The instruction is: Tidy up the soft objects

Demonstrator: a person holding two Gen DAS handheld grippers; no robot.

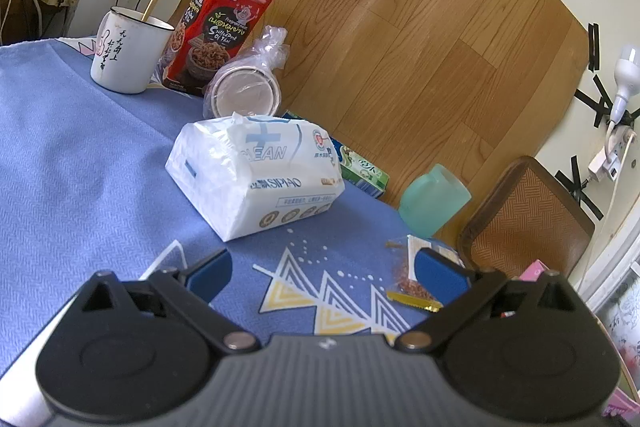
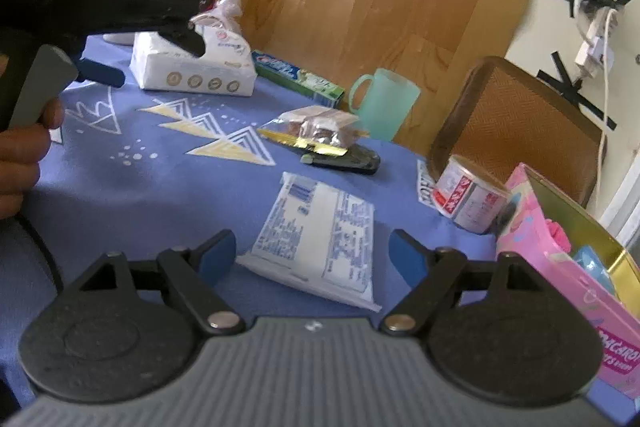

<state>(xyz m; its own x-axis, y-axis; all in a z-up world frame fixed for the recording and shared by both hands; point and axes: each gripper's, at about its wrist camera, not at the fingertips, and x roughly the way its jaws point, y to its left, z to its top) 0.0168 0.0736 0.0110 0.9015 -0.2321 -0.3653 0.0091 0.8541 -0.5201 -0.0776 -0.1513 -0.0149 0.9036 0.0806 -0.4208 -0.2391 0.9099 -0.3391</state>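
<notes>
Flat white packet [image 2: 320,243] lay just ahead of spread, empty right gripper [image 2: 312,259], long axis up-frame; spread left gripper [image 1: 320,267] farther off.

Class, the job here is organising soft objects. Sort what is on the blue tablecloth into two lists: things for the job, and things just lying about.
For the job:
white soft tissue pack
flat white printed soft packet
clear snack pouch

Just lying about:
white enamel mug
red noodle box
green toothpaste box
translucent green plastic cup
small labelled tin
</notes>
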